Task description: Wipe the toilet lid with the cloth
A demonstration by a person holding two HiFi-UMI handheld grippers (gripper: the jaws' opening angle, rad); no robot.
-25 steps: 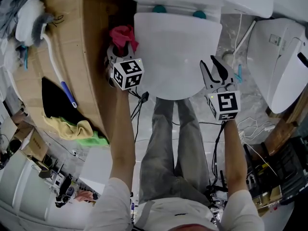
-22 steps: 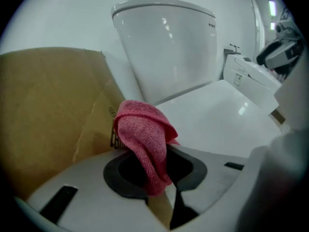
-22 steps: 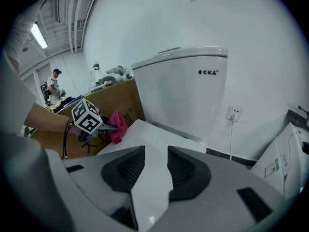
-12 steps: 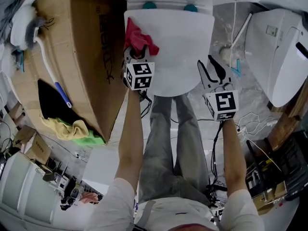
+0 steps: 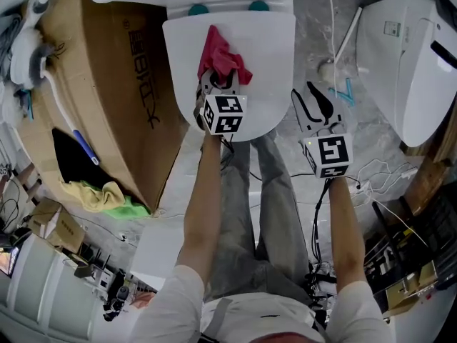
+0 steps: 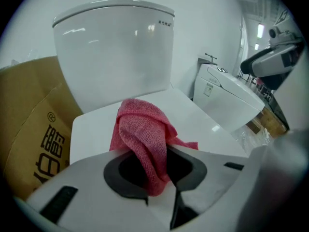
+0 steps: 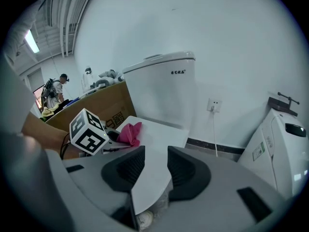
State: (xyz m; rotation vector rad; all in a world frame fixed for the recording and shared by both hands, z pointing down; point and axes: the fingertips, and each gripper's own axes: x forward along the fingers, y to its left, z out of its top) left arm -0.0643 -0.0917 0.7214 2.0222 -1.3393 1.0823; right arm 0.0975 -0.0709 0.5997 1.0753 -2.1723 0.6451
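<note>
- Toilet lid [image 5: 268,56]: white, glossy, closed flat. Hinge edge meets the tank [image 6: 116,52]; rounded front edge faces the person.
- Cloth [image 6: 142,134]: pinkish red with a fine looped weave like microfibre. It is bunched, not spread. One thick fold hangs down into the left gripper [image 5: 216,83], and the rest humps up ahead of the jaws. A thin flat corner lies out on the lid toward its right edge. No stain or wet patch can be made out on it.
- Cloth position: about mid-width of the lid, between the middle and the hinge edge. Its lower folds rest on the lid.
- Left gripper: jaws closed onto the hanging fold, cloth filling the narrow gap between the pads. The gripper sits over the front half of the lid, with its marker cube toward the person.
- Right gripper [image 7: 155,166]: jaws apart, a clear gap between the dark pads and nothing gripped. Only the lid's front edge shows beyond the gap. It hangs just beside the lid's right front edge, over the grey floor [image 5: 314,41], not touching the lid.
- Surroundings: a brown cardboard box [image 5: 136,91] stands against the toilet's left side. A white long-handled brush [image 5: 61,98] and a yellow-green rag [image 5: 107,195] lie on it. A second white toilet [image 5: 407,56] stands well apart to the right. There is a wall socket [image 7: 213,104] behind.
</note>
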